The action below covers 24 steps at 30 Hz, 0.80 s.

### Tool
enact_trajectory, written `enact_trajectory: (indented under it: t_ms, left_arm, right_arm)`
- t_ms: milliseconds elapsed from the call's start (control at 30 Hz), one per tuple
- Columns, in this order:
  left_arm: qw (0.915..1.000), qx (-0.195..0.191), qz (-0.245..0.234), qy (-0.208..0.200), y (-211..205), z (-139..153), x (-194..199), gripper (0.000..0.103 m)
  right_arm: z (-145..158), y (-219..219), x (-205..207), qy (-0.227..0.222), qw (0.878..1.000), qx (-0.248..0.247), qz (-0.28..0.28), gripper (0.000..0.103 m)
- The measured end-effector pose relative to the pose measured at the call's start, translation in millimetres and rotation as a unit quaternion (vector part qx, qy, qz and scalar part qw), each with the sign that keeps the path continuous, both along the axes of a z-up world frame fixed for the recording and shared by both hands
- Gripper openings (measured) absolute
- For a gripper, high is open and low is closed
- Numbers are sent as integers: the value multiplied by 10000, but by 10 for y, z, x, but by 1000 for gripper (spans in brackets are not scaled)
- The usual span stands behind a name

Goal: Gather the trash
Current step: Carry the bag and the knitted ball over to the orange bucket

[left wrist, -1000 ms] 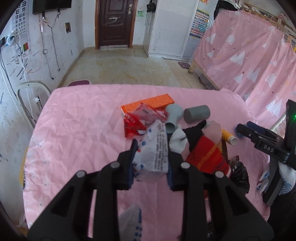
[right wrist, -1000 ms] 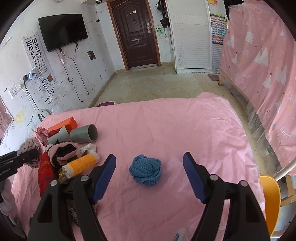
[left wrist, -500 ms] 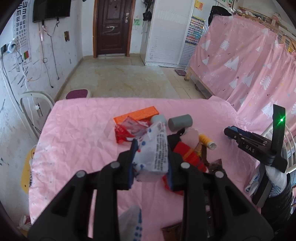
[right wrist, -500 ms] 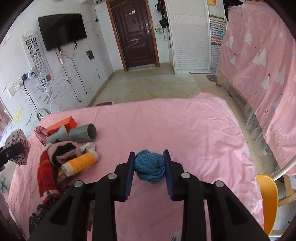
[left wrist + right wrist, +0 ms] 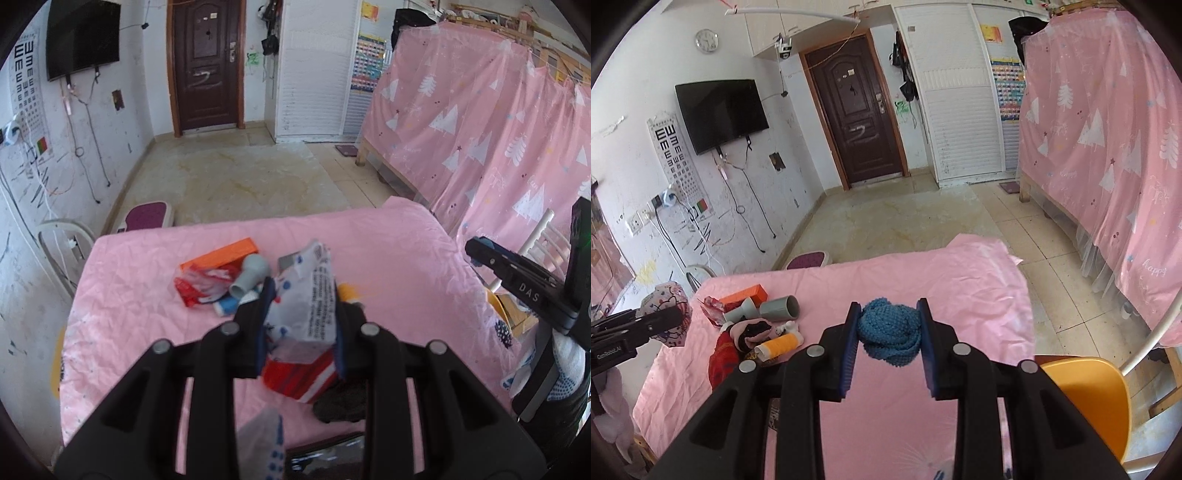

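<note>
While your left gripper (image 5: 300, 325) squeezes the crumpled white wrapper (image 5: 306, 306) tight above the pile of red and orange trash (image 5: 207, 284) on the pink table (image 5: 388, 266), your right gripper (image 5: 888, 341) pinches the blue knit ball (image 5: 889, 334) up off the cloth.

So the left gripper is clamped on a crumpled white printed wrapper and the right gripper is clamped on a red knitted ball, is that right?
Not quite: the knitted ball in the right gripper is blue, not red, as the right wrist view shows. The left gripper is indeed clamped on the crumpled white printed wrapper.
</note>
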<state>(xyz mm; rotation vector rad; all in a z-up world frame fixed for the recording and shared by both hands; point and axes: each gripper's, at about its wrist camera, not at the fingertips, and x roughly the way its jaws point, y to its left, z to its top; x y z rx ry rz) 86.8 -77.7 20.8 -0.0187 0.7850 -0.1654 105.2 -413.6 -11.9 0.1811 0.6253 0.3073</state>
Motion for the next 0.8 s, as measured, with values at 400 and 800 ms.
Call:
enact_trajectory:
  t_ms: [400,800]
  left_arm:
    - [9992,81,-398,29,-686,87,29,26]
    - [9954,94,-937,195,-1578,85,47,26]
  right_arm:
    - [226,-843,-386,-374,9983,156,-412,20]
    - [7,-1604,-629,-328,9960,300,-776,20]
